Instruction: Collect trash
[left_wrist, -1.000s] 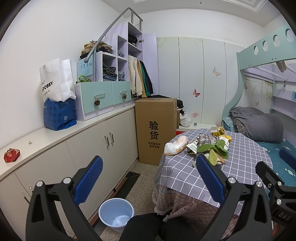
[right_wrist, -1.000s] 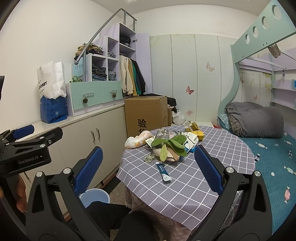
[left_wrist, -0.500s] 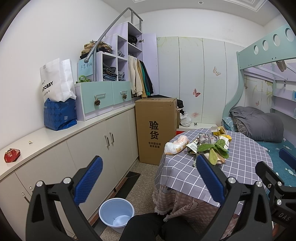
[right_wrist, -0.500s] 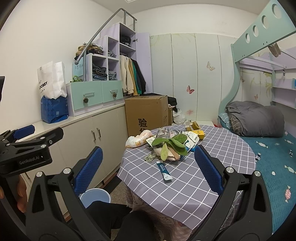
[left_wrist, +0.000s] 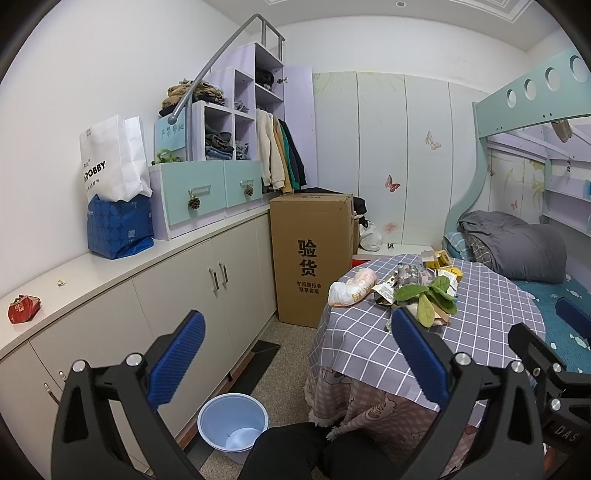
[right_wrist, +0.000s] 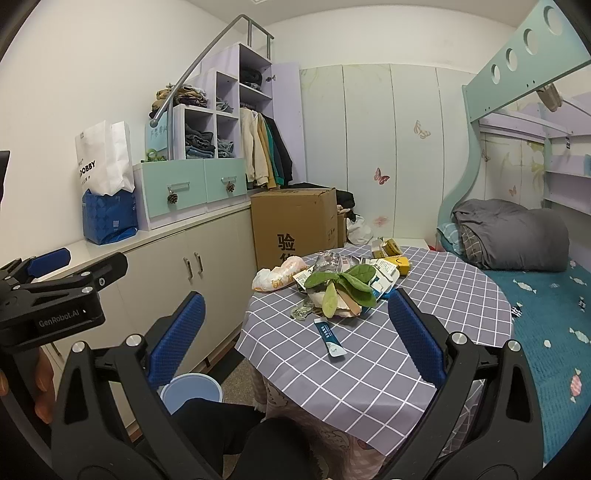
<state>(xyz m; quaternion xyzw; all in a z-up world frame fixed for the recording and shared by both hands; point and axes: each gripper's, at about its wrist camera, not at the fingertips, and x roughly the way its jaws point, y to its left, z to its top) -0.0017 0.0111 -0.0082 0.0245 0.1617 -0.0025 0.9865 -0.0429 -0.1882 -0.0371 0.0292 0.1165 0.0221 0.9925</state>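
A pile of trash lies on the round table with a grey checked cloth (right_wrist: 369, 369): green leaves (right_wrist: 343, 284), a white plastic bag (right_wrist: 277, 277), wrappers, yellow packets (right_wrist: 397, 262) and a blue sachet (right_wrist: 330, 338) nearer me. The pile also shows in the left wrist view (left_wrist: 424, 295). A light blue waste bin (left_wrist: 232, 421) stands on the floor left of the table. My left gripper (left_wrist: 295, 354) is open and empty, held above the bin. My right gripper (right_wrist: 295, 332) is open and empty, short of the table's near edge.
White cabinets (left_wrist: 184, 288) run along the left wall, with a red packet (left_wrist: 22, 308), a blue bag (left_wrist: 118, 229) and drawers on top. A tall cardboard box (left_wrist: 310, 258) stands behind the table. A bunk bed (right_wrist: 535, 295) with a grey duvet is on the right.
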